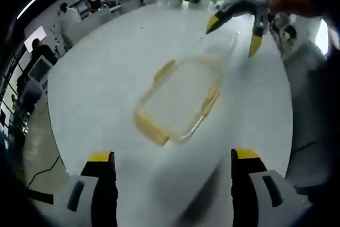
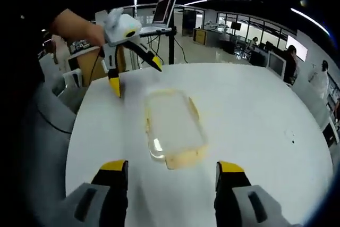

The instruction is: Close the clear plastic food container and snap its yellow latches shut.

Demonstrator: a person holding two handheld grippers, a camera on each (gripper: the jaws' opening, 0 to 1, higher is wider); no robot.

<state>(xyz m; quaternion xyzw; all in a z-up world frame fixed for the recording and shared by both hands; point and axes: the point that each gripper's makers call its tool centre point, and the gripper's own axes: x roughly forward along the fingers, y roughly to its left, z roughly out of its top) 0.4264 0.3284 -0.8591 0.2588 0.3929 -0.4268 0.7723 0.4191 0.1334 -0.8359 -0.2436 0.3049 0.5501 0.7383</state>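
We see a clear plastic food container with yellow latches (image 2: 172, 127) on a round white desk (image 2: 255, 131) in an open office. We hold the left gripper (image 1: 172, 159) and right gripper (image 2: 172, 166) above it, both jaws apart and empty.

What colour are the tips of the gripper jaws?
Yellow, on both the left gripper and the right gripper; clearest in the right gripper view.

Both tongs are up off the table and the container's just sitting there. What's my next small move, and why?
Probably lower the left tongs toward the container's near yellow latch. Both tongs are open and hold nothing, the right tongs hover short of the container too, and the container lies flat on the white table, so nothing is braced or pressed yet.
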